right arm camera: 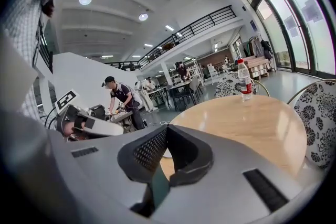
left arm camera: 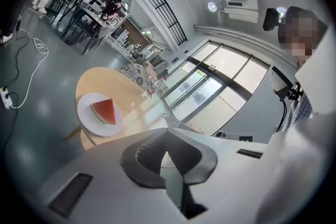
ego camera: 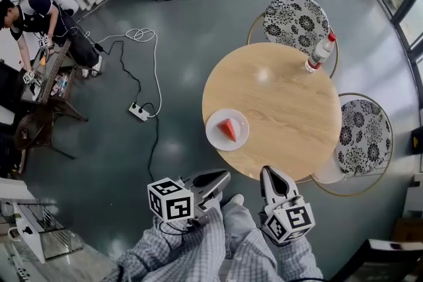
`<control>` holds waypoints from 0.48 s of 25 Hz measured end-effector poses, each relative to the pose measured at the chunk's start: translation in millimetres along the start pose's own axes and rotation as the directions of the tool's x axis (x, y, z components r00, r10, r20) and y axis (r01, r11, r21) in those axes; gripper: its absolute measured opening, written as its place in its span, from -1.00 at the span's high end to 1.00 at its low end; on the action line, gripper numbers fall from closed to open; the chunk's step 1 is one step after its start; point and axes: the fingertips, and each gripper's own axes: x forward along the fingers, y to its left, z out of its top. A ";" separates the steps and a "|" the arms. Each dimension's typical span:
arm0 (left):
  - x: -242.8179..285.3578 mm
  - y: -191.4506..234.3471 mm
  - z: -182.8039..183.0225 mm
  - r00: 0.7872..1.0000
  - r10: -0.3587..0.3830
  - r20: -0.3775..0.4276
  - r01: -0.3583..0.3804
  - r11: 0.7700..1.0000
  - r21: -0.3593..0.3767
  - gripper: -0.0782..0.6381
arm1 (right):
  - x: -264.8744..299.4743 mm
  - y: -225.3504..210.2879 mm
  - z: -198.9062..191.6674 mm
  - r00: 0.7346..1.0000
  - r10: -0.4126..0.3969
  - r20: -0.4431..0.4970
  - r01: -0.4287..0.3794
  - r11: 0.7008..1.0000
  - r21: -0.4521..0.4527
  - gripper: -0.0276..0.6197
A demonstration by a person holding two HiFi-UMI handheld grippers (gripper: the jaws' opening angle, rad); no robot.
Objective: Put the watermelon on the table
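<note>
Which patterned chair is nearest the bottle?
The far chair, topmost in the head view; the bottle stands right by it, away from the right-hand chair.

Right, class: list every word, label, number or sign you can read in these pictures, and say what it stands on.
No text can be read anywhere.
Clear plastic bottle with red cap: its red label's print is too small to read.
Black-and-white marker cubes: square patterns only, no letters or numbers.
</note>
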 end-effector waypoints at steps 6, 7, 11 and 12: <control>-12.4 -16.8 11.3 0.999 0.006 0.033 -0.006 1.000 0.004 0.76 | -9.3 15.7 7.1 0.999 0.049 0.017 -0.049 0.999 -0.001 0.90; -14.4 -17.9 15.0 0.999 0.003 0.040 -0.003 1.000 0.007 0.76 | -10.0 19.2 9.5 0.998 0.056 0.023 -0.056 0.998 -0.010 0.89; -17.7 -20.2 27.2 0.998 -0.013 0.060 0.011 1.000 0.025 0.76 | -14.3 25.9 20.8 0.997 0.053 0.058 -0.053 0.999 0.005 0.89; -18.0 -21.1 29.9 0.998 -0.017 0.063 0.015 0.999 0.034 0.76 | -15.2 26.1 23.7 0.997 0.046 0.067 -0.047 0.999 0.012 0.89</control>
